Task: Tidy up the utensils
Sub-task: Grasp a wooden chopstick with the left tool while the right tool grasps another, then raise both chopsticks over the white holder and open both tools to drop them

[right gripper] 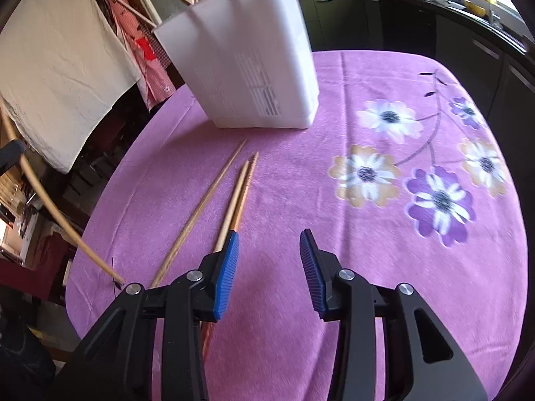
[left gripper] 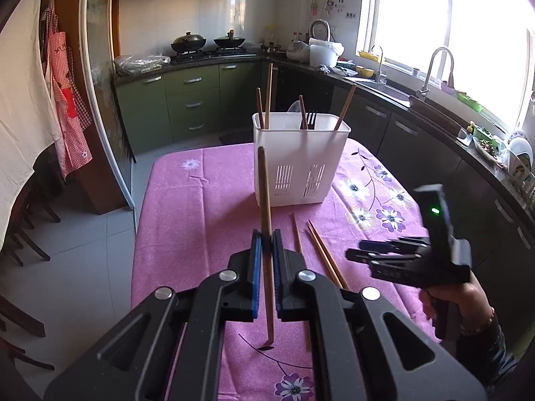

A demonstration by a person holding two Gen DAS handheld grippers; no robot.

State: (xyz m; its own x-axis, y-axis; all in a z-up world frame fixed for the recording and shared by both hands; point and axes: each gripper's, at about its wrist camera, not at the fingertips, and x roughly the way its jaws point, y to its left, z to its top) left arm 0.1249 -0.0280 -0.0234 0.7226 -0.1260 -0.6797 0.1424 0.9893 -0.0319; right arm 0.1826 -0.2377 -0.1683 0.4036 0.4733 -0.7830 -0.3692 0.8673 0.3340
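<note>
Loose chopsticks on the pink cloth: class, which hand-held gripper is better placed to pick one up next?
Right. The right hand-held gripper is open and empty beside the loose chopsticks; the left hand-held gripper is shut on a chopstick.

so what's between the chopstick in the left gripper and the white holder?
Only bare pink tablecloth, seen in the left wrist view. The held chopstick stands before the white holder; three loose chopsticks lie off right.
</note>
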